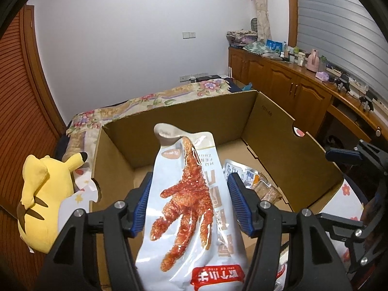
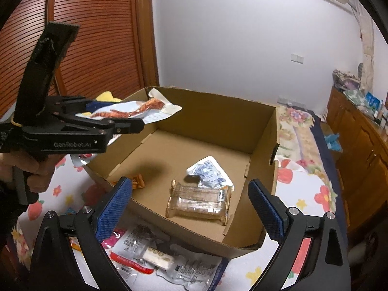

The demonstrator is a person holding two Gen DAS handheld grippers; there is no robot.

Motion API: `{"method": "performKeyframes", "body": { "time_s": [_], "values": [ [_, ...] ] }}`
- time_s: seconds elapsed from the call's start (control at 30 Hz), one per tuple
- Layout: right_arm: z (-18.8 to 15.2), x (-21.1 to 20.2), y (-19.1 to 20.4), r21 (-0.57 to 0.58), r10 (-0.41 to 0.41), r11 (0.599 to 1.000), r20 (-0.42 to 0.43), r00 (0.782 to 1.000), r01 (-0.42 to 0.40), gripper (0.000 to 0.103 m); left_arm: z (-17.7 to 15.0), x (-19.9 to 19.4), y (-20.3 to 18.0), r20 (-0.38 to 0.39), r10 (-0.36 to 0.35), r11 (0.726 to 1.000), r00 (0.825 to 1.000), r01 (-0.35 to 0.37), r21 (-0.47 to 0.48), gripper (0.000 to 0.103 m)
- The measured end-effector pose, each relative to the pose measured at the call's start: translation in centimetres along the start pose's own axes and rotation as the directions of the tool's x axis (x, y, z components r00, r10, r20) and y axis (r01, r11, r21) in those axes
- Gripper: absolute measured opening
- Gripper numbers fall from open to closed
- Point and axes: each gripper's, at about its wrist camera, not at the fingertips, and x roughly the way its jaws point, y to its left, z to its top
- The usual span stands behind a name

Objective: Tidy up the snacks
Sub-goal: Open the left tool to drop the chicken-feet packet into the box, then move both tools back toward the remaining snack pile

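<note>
While left gripper [image 1: 191,202] jaws pinch a pouch [image 1: 191,208], right jaws spread over the three-snack box [image 2: 263,126].

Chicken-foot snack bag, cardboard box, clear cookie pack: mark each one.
Chicken-foot snack bag [image 1: 189,201], left wrist view, printed foot picture.
Cardboard box [image 2: 213,118], right wrist view, inner far wall.
Clear cookie pack [image 2: 198,201], right wrist view, wrapper middle.

A yellow plush toy [image 1: 42,198] with black-tipped ears lies at the left edge of the left wrist view, resting on a floral bedspread [image 1: 150,99] that runs toward the white back wall [image 1: 135,24]. A slatted wooden wardrobe door [image 1: 17,106] fills the far left. At the right, wooden cabinets [image 1: 278,77] carry a cluttered countertop, including a pink bottle [image 1: 313,59]. A cream curtain [image 1: 262,7] hangs at the upper right.
</note>
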Motion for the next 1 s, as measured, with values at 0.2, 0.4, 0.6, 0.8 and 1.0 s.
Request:
{"method": "performKeyframes", "body": {
  "time_s": [0.2,0.4,0.6,0.8,1.0],
  "values": [
    [-0.2,-0.5,0.3,0.000,0.001,1.000,0.004,1.000,-0.001,0.098,0.5,-0.3,0.2,0.014,0.006,1.000,1.000,-0.006,0.001,0.065],
    [-0.6,-0.9,0.7,0.000,0.000,1.000,0.000,1.000,0.000,0.098,-0.1,-1.4,0.3,0.027,0.009,1.000,1.000,-0.009,-0.001,0.065],
    [-1.7,-2.9,1.3,0.007,0.012,1.000,0.015,1.000,-0.012,0.098,-2.6,-4.7,-0.1,0.058,-0.006,1.000,0.998,0.007,-0.007,0.065],
    [-3.9,-4.7,2.0,0.031,0.025,0.999,0.016,1.000,-0.026,0.098,-6.4,-8.0,-0.9,0.077,-0.016,1.000,0.997,0.016,0.000,0.065],
    [-6.1,-5.3,3.4,0.040,0.033,0.999,0.007,0.999,-0.033,0.096,-10.4,-9.8,-1.0,0.073,-0.028,1.000,0.997,0.029,-0.012,0.065]
  ]
}}
